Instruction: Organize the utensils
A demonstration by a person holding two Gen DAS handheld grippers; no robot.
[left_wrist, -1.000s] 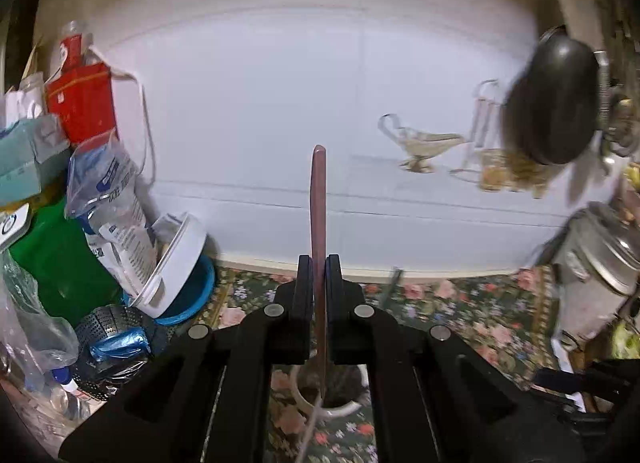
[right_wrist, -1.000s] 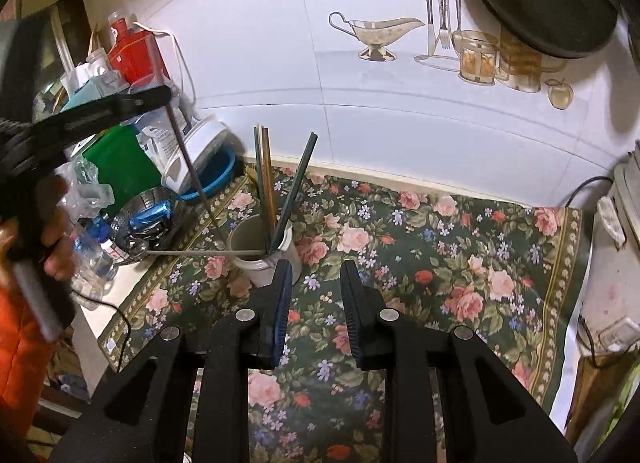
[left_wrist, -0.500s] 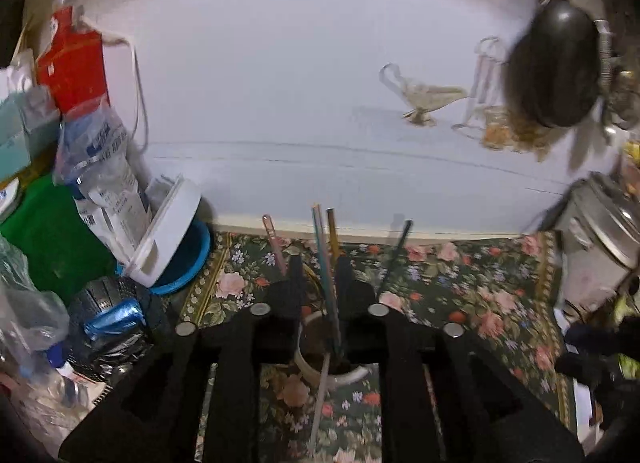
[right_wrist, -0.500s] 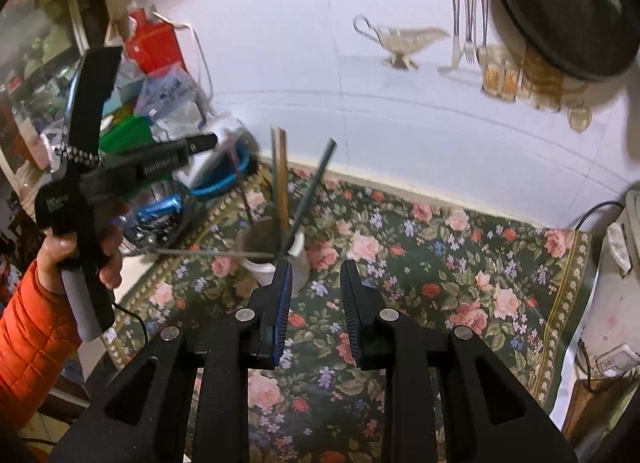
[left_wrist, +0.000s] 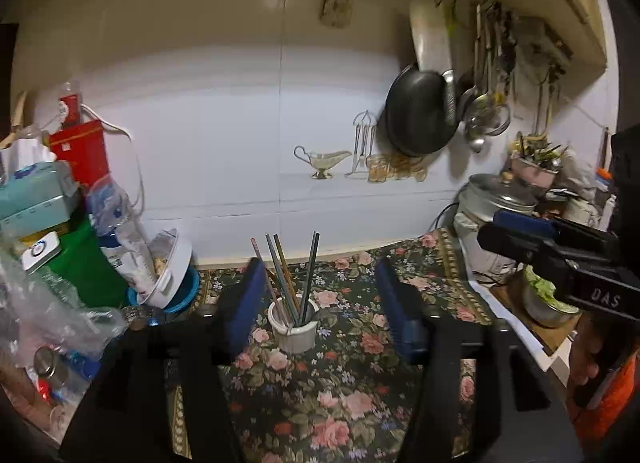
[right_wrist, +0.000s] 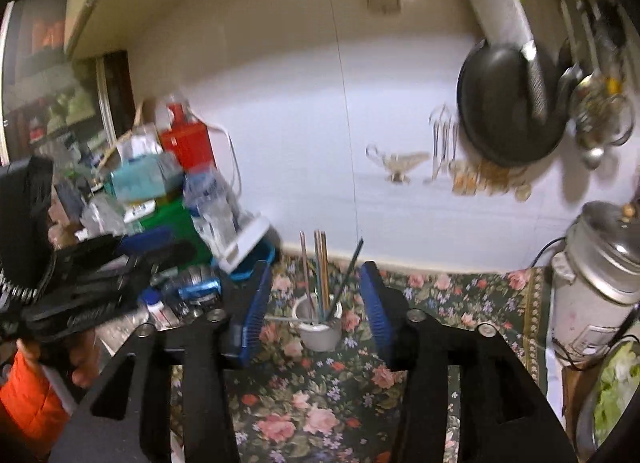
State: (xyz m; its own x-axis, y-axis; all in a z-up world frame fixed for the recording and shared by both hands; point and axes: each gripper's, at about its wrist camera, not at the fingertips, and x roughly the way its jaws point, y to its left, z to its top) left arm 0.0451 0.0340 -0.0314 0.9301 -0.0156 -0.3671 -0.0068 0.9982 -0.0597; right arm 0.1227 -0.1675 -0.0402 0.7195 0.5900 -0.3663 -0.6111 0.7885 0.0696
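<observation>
1. The left gripper (left_wrist: 320, 303) is filling the lower half of its own view, angled slightly down; its jaws are opening with nothing gripped.
2. The right gripper (right_wrist: 314, 303) is sitting low in its frame, jaws opening and gripping nothing.
3. A hand (right_wrist: 82, 359) in an orange sleeve (right_wrist: 28, 403) is gripping a handle at lower left.
4. A white cup (left_wrist: 295, 325) is standing at centre on the flowered cloth (left_wrist: 340, 403), holding upright chopsticks (left_wrist: 286, 275).
</observation>
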